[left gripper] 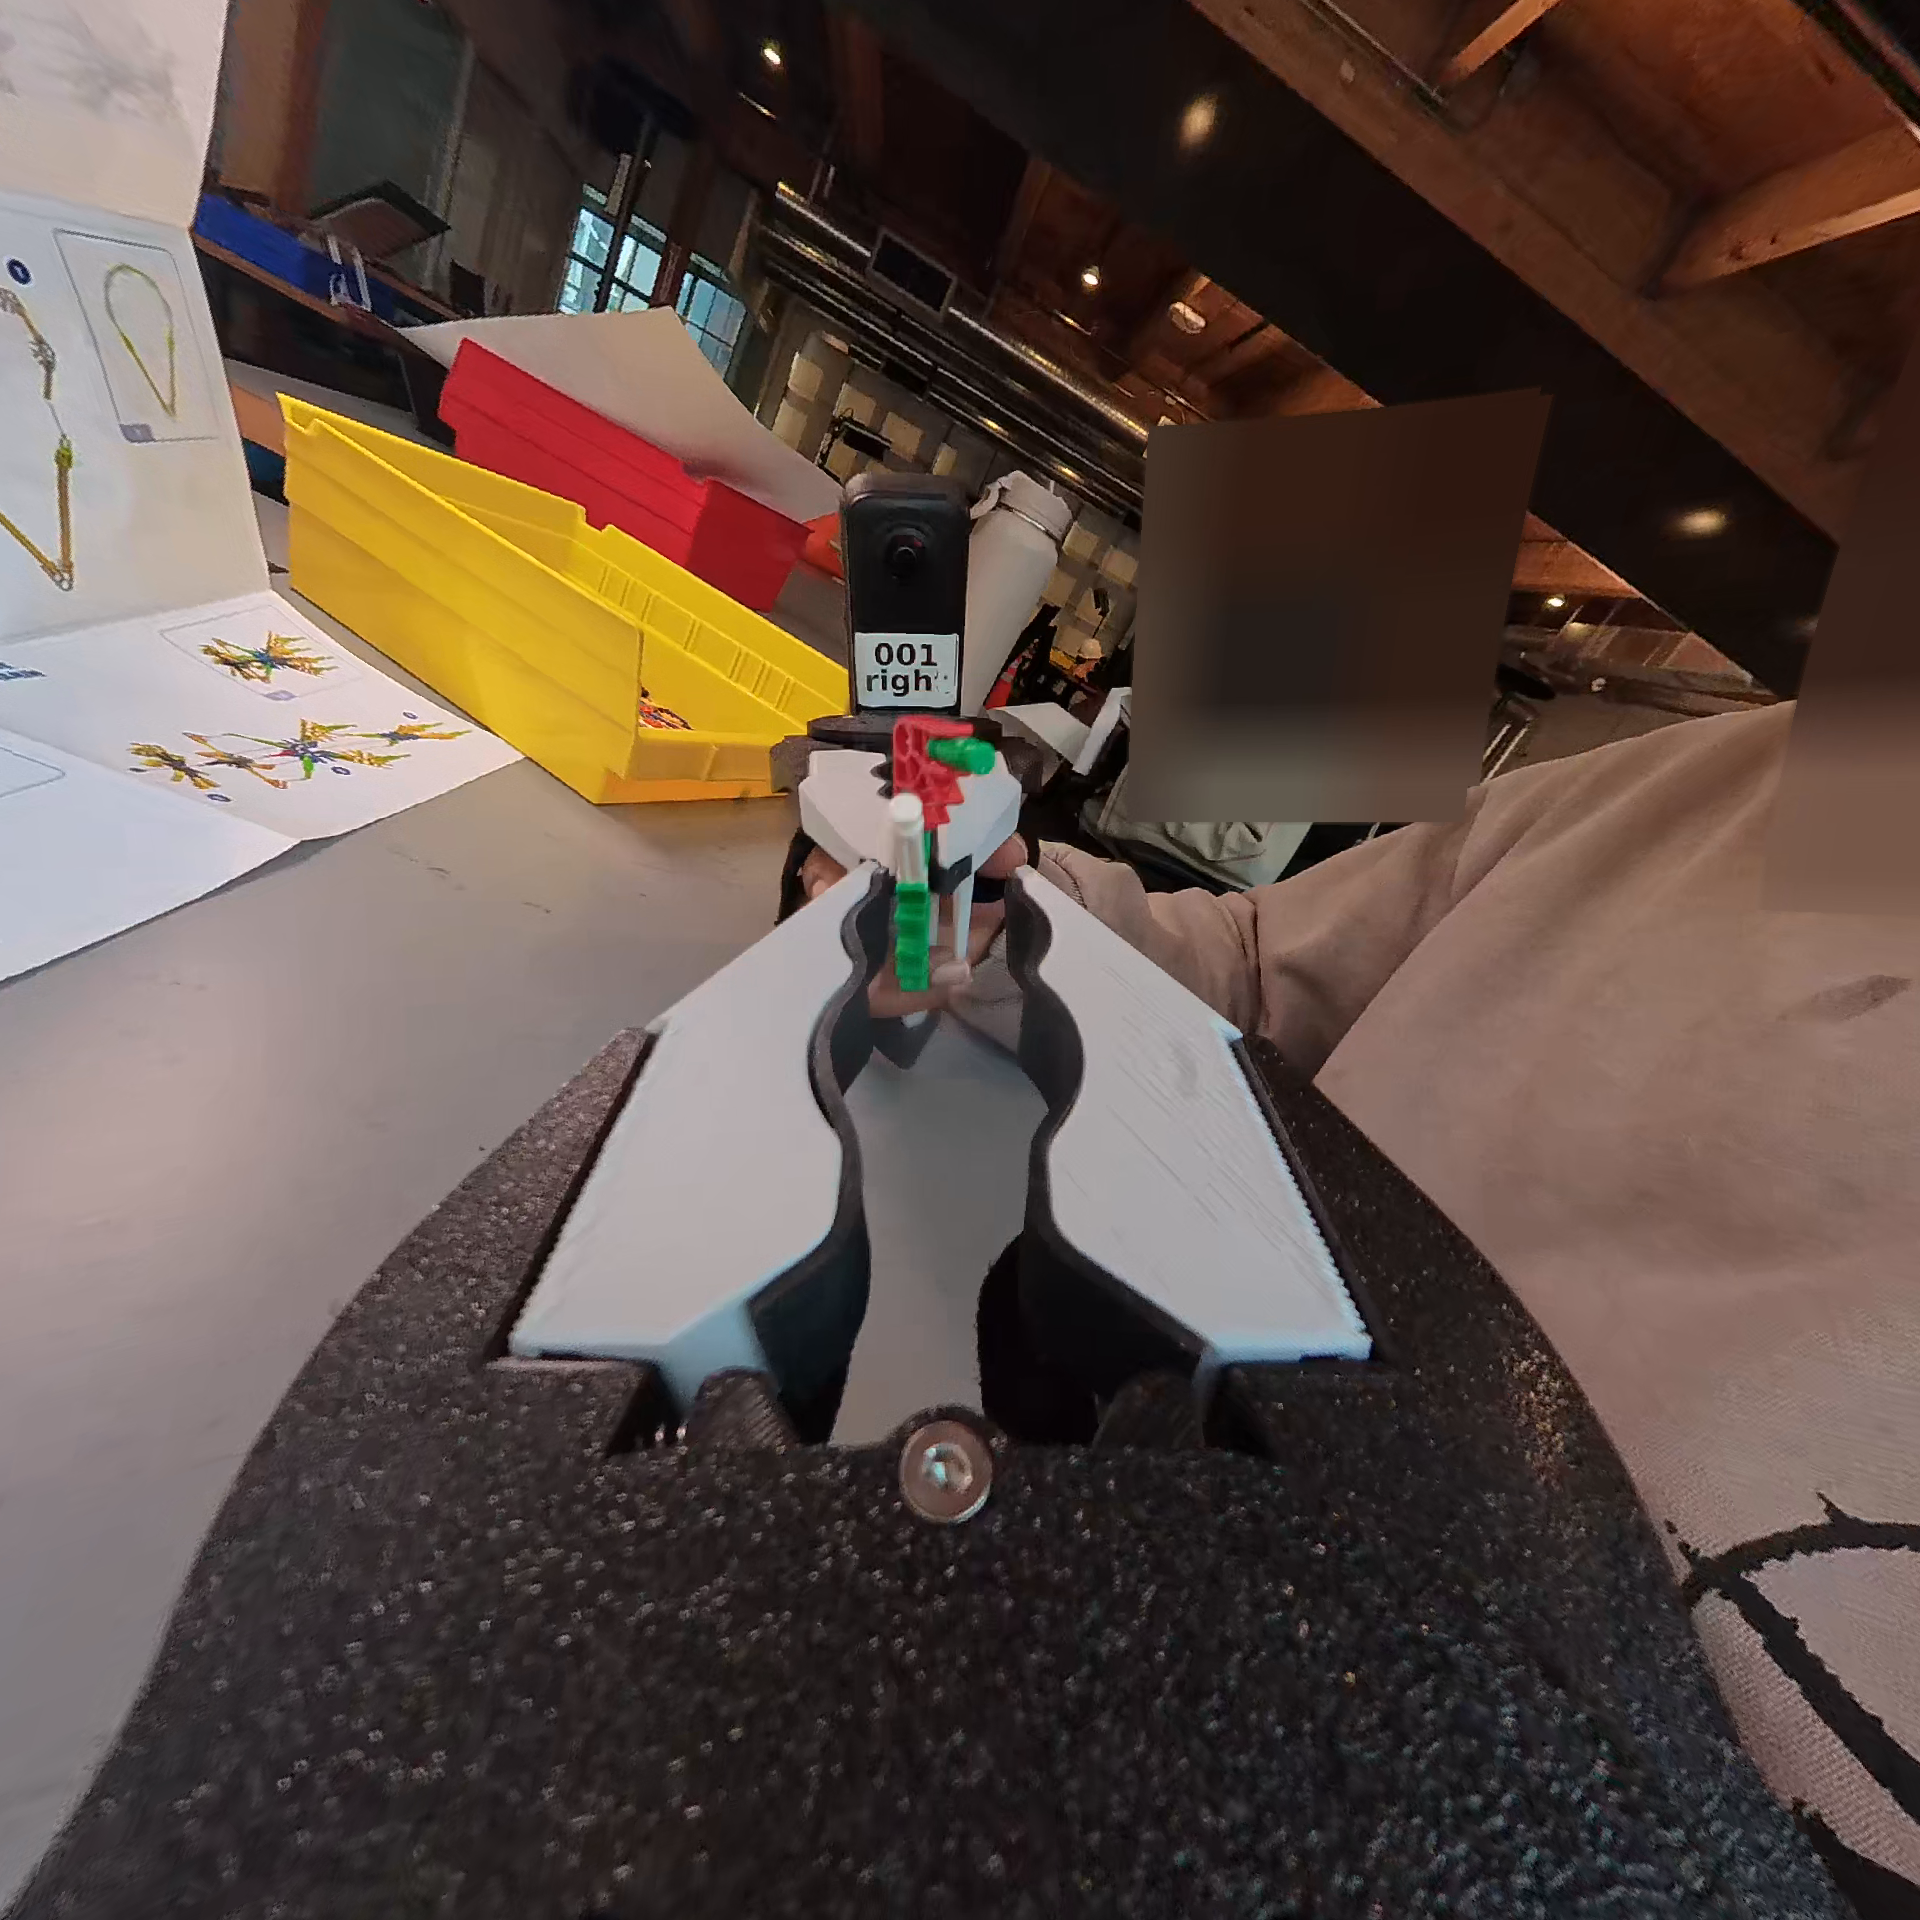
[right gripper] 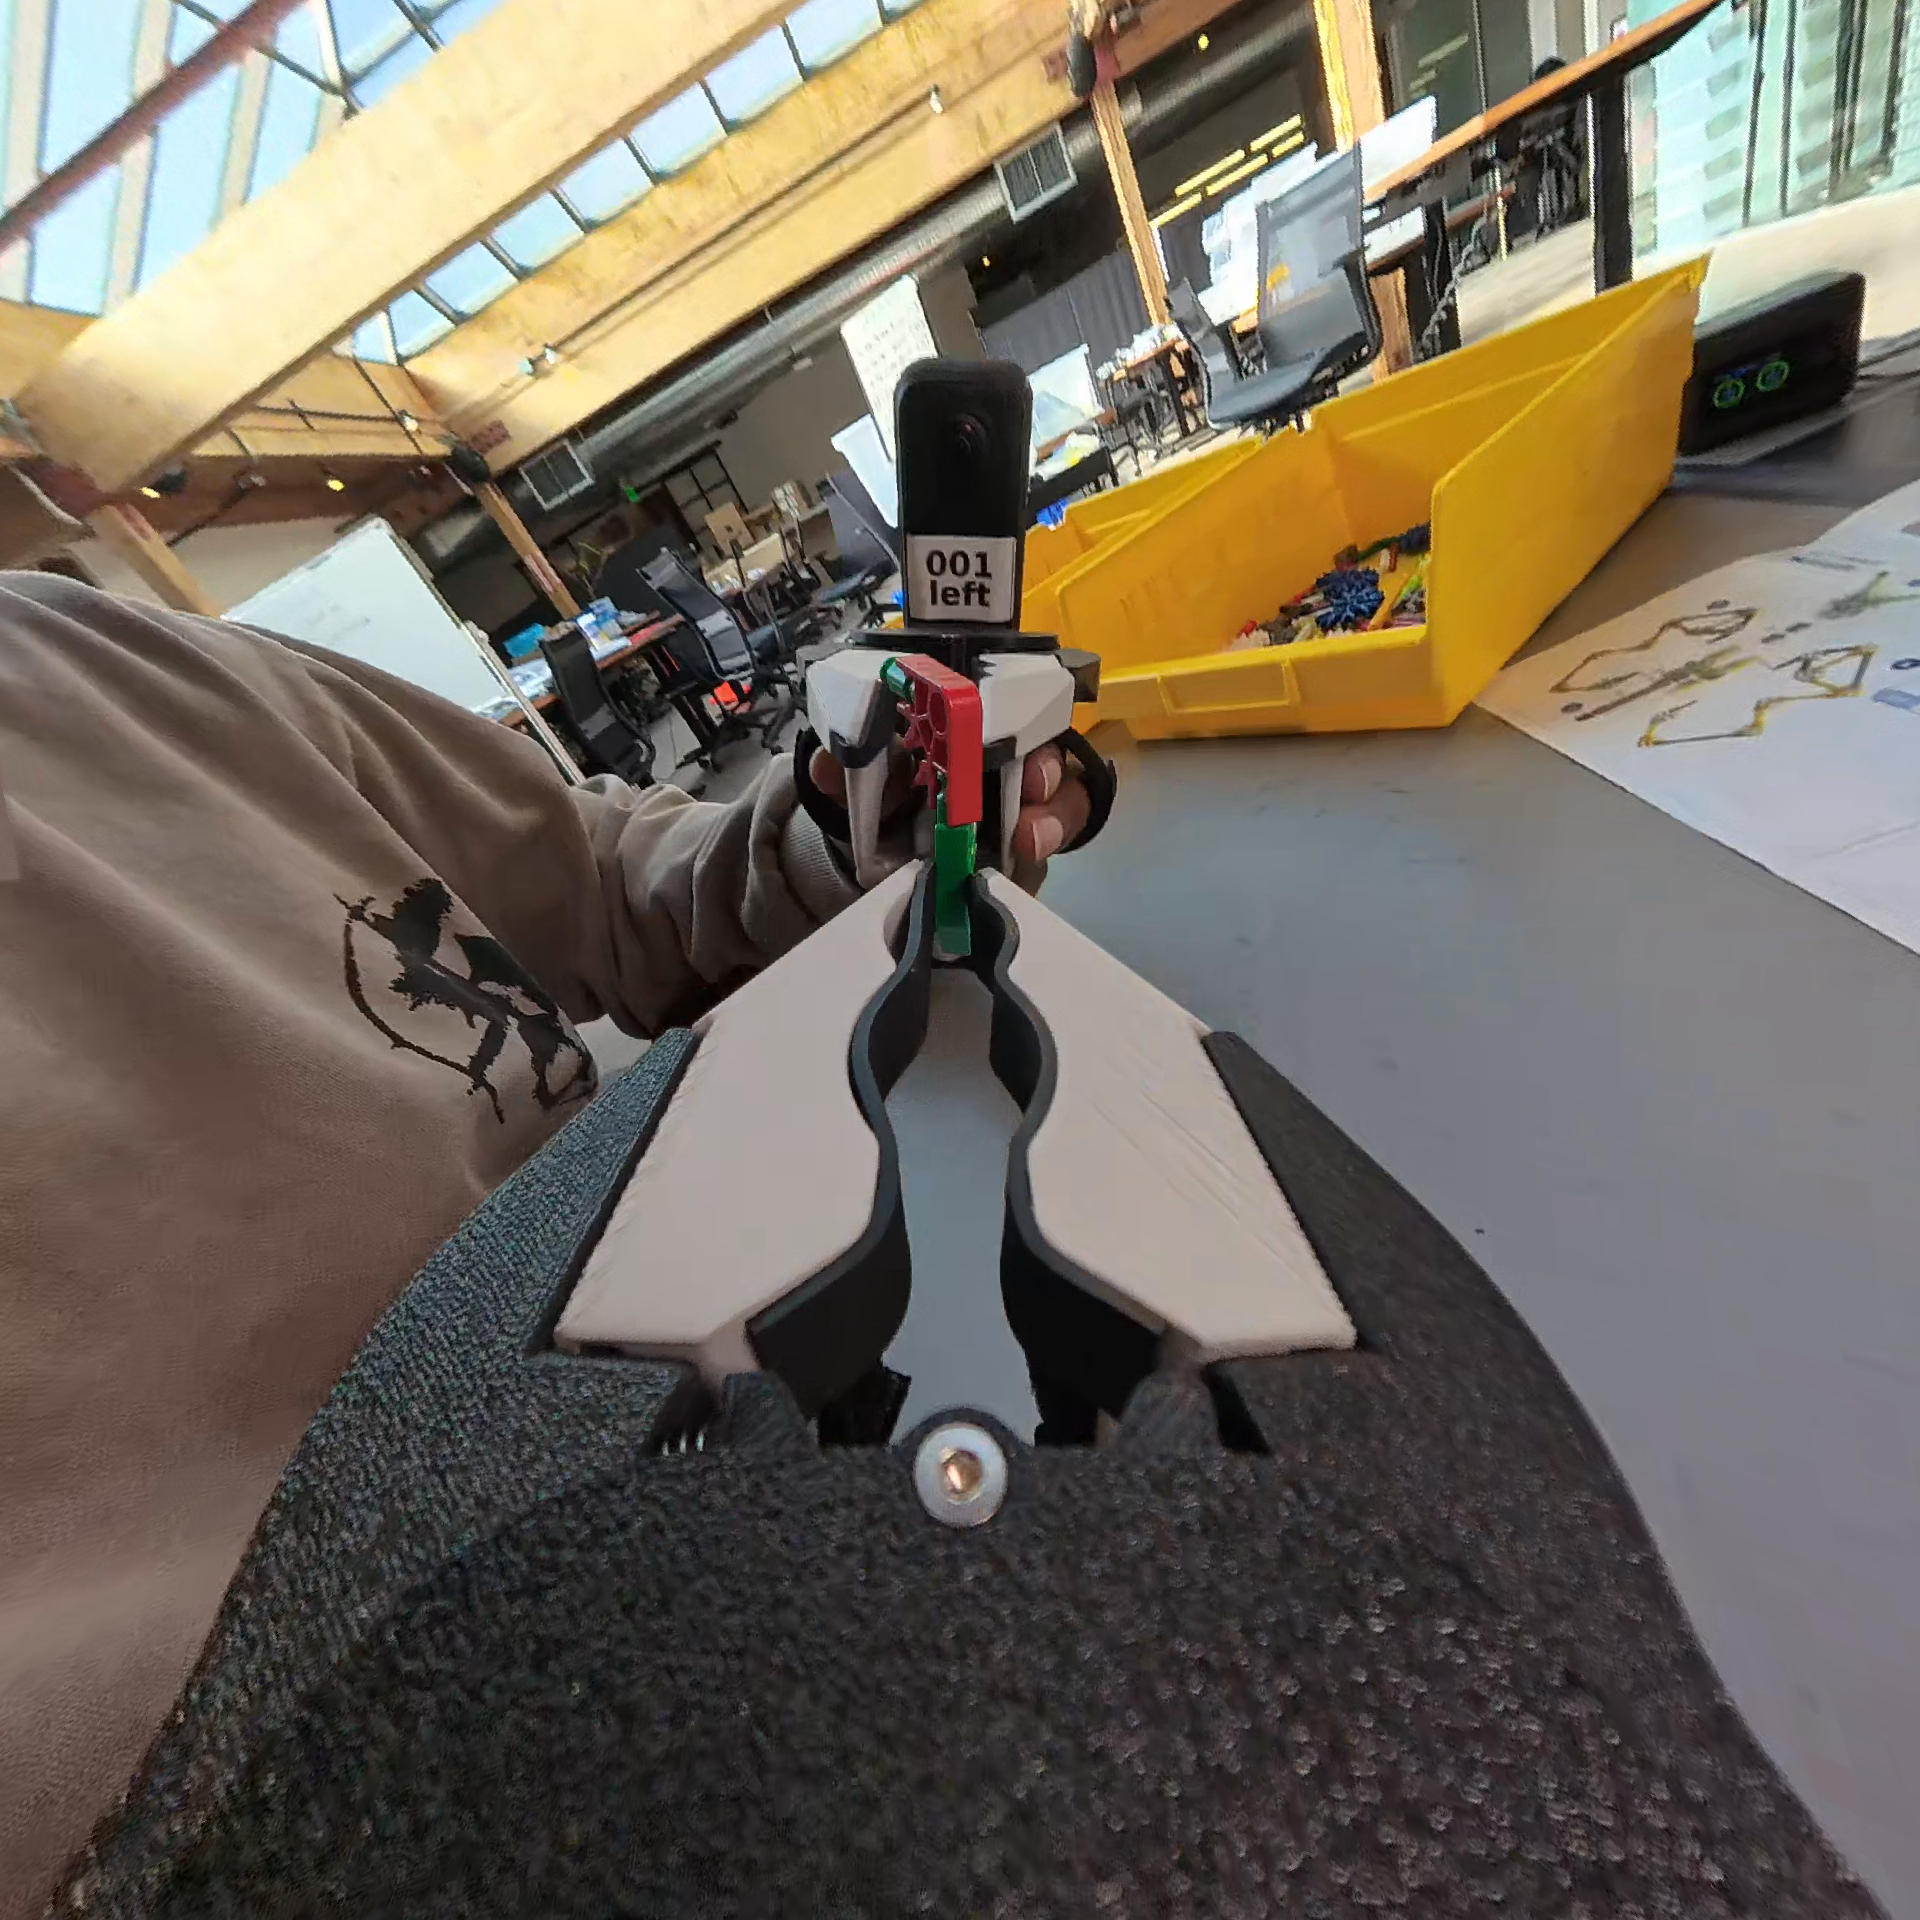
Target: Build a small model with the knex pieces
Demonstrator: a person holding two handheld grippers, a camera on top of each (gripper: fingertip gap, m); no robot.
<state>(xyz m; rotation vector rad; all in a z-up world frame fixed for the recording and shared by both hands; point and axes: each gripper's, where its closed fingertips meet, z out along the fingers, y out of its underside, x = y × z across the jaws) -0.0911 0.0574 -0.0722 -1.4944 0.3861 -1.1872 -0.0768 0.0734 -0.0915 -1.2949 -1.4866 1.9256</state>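
A big timber-beamed workshop with skylights, and in front a grey table [right gripper: 1455, 1039] carrying everything. On it, printed instruction sheets [left gripper: 208, 748] lie spread out. Beside them a yellow parts bin [right gripper: 1351, 582] holds a jumble of small coloured construction pieces, with a red bin [left gripper: 623, 468] just behind it. A person in a beige sweatshirt [right gripper: 260, 935] works both tools, which face each other tip to tip above the table.

The left gripper [left gripper: 940, 904] is drawn narrow, its jaws standing just either side of a small toy assembly: a green connector [left gripper: 912, 935] with a white rod [left gripper: 906, 842] and a red connector [left gripper: 920, 779] above. Whether the left jaws actually press it, I cannot tell. The right gripper [right gripper: 948, 914] is pinched tight on that green connector, red piece standing up above its tips.
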